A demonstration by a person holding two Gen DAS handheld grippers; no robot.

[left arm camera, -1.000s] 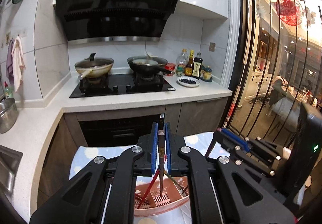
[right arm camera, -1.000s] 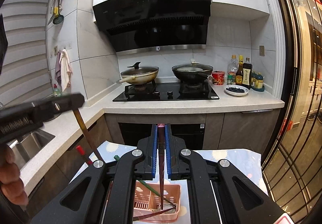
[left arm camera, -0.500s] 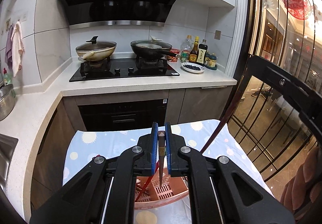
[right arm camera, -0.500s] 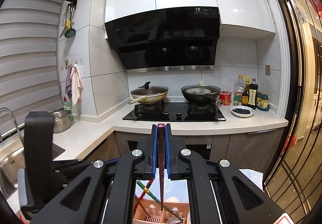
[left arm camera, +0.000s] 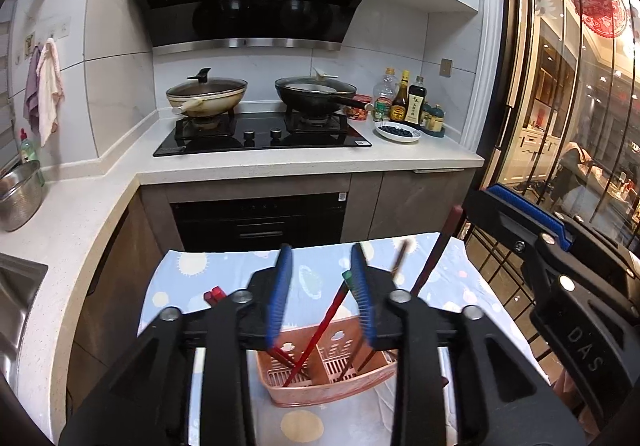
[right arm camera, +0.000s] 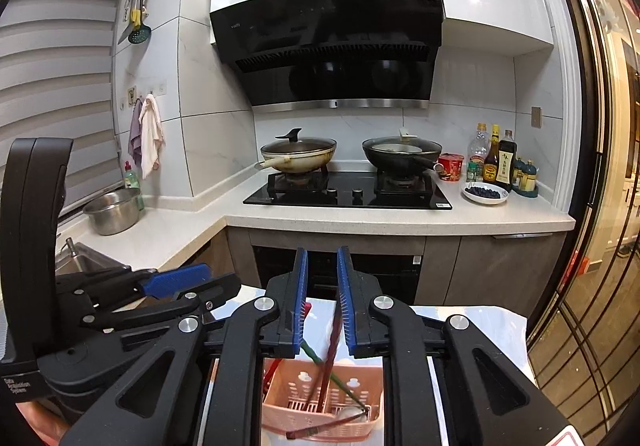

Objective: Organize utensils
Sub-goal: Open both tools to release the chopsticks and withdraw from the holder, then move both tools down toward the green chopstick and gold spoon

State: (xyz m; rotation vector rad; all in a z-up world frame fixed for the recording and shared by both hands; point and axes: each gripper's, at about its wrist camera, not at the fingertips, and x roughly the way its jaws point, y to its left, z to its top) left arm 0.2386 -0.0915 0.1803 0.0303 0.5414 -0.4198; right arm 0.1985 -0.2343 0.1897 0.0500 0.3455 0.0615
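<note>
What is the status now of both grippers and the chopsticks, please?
Left gripper and right gripper both opening, nothing pinched. Red and dark chopsticks standing tilted in pink slotted plastic basket on sun-patterned blue cloth. Nothing in the way.

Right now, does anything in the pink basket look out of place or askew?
Yes. In the pink basket, one dark red chopstick lies almost flat across the front rim, while the others stand leaning inside. Nothing looks spilled or damaged.

Both hand-held grippers' jaws opening, left hand-held gripper (left arm camera: 322, 294) and right hand-held gripper (right arm camera: 322, 300) each letting go a chopstick
</note>
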